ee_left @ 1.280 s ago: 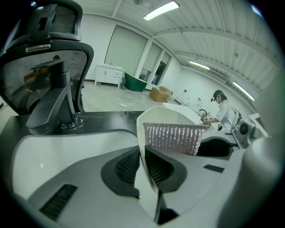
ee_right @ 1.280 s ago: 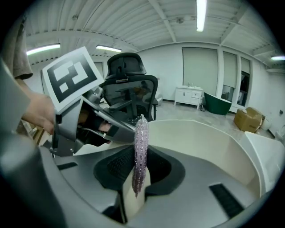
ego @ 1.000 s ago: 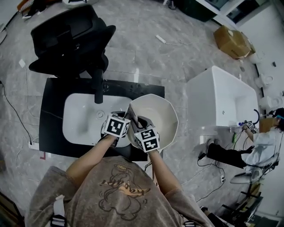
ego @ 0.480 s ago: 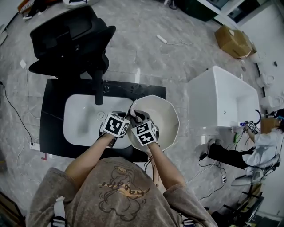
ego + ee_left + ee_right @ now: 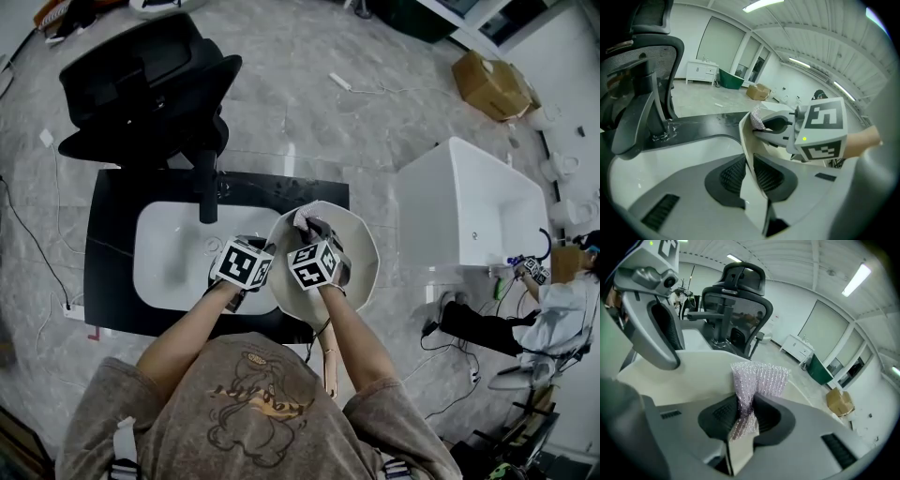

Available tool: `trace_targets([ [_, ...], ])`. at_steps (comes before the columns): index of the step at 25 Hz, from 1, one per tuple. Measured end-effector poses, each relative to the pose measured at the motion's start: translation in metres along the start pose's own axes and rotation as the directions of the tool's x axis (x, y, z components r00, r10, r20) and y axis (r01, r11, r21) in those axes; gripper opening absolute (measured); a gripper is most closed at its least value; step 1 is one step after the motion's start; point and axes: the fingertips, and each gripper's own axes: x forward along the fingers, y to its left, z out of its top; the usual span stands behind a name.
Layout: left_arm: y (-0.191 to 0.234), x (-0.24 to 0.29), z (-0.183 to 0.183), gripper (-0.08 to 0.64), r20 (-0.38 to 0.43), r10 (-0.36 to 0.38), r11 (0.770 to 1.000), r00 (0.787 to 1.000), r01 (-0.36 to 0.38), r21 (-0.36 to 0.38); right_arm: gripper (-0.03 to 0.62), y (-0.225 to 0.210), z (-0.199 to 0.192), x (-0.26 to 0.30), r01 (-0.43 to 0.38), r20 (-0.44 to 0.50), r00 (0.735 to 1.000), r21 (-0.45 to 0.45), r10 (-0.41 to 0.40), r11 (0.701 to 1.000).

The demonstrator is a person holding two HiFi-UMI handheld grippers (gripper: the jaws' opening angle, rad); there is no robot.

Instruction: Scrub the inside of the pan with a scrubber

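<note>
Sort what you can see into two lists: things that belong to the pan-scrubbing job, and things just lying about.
Belong to the job:
- pan, its rim between the opening jaws of the left gripper
- scrubber, clamped in the right gripper, inside the pan

Just lying about:
- office chair
- cardboard box
- white tub
- cables on the floor

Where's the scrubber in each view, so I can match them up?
Head view: scrubber at centre, by the pan's far rim.
Left gripper view: scrubber just above middle.
Right gripper view: scrubber lower centre.
Shared landmark: black office chair, seen in all three.
</note>
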Motion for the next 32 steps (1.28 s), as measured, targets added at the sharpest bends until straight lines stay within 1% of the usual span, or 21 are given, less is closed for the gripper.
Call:
trace_targets([
  [1,0.000,0.000,0.000,0.058,-0.001,0.000,1.000,1.000,0.000,0.002,0.094,-0.008,-0.005,0.000,0.020,-0.018,1.000,-0.002,-0.020,1.000],
  [3,-0.001,0.000,-0.001,0.060,-0.005,-0.001,1.000,1.000,0.001,0.006,0.094,-0.018,-0.012,-0.003,0.033,-0.050,0.998,-0.022,-0.034,0.999],
  [7,-0.001,0.000,-0.001,0.061,-0.007,-0.002,1.000,1.000,0.002,0.002,0.094,-0.026,-0.026,-0.007,0.033,-0.105,0.993,-0.137,-0.047,0.990],
  [11,-0.001,-0.001,-0.001,0.061,-0.013,-0.002,1.000,1.000,0.002,-0.002,0.092,-0.041,-0.050,-0.017,0.049,-0.168,0.983,-0.179,-0.080,0.983],
  [16,0.000,-0.002,-0.002,0.061,-0.020,0.005,1.000,1.000,-0.005,-0.005,0.089,-0.049,-0.069,-0.032,0.001,-0.240,0.969,-0.244,-0.061,0.970],
  [18,-0.001,-0.002,-0.002,0.061,-0.021,0.007,1.000,1.000,-0.007,-0.009,0.089,-0.048,-0.080,-0.038,-0.033,-0.281,0.959,-0.243,-0.037,0.970],
  [21,0.000,-0.002,-0.003,0.061,-0.022,0.014,1.000,1.000,-0.015,-0.011,0.087,-0.042,-0.100,-0.047,-0.097,-0.349,0.937,-0.226,0.012,0.969],
  [23,0.000,-0.002,-0.003,0.061,-0.023,0.020,1.000,1.000,-0.020,-0.010,0.087,-0.040,-0.112,-0.054,-0.122,-0.383,0.923,-0.220,0.029,0.968],
  [27,0.001,-0.002,-0.003,0.061,-0.025,0.025,1.000,0.999,-0.026,-0.009,0.086,-0.032,-0.130,-0.067,-0.174,-0.438,0.896,-0.199,0.071,0.964],
  [32,0.001,-0.002,-0.003,0.061,-0.028,0.038,0.999,0.999,-0.038,-0.003,0.086,-0.017,-0.143,-0.085,-0.243,-0.480,0.865,-0.146,0.146,0.959],
])
